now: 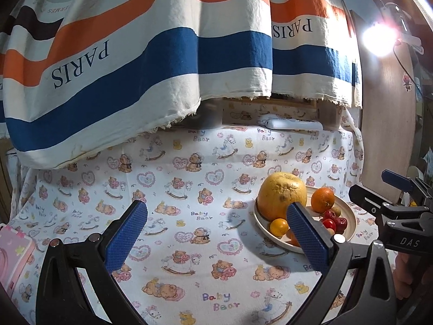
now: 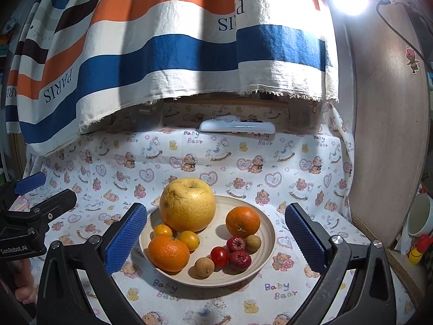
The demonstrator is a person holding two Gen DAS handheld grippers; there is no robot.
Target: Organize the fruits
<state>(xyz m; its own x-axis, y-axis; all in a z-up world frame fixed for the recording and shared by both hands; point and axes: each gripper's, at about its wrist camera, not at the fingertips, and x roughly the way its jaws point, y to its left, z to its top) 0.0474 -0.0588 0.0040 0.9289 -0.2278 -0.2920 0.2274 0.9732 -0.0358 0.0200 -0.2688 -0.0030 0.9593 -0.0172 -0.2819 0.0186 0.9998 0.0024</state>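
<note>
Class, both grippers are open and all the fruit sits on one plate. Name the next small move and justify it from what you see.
Probably ease the right gripper forward and down onto the near orange: its jaws stand open and empty, framing the plate, and that orange lies at the plate's near edge, unobstructed.

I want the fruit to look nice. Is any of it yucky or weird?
Yes, a little. The big yellow pomelo on the plate has wrinkly, cracked-looking skin with dark spots near its top. The oranges, tomato and other small fruits look fine, and nothing has spilled.
</note>
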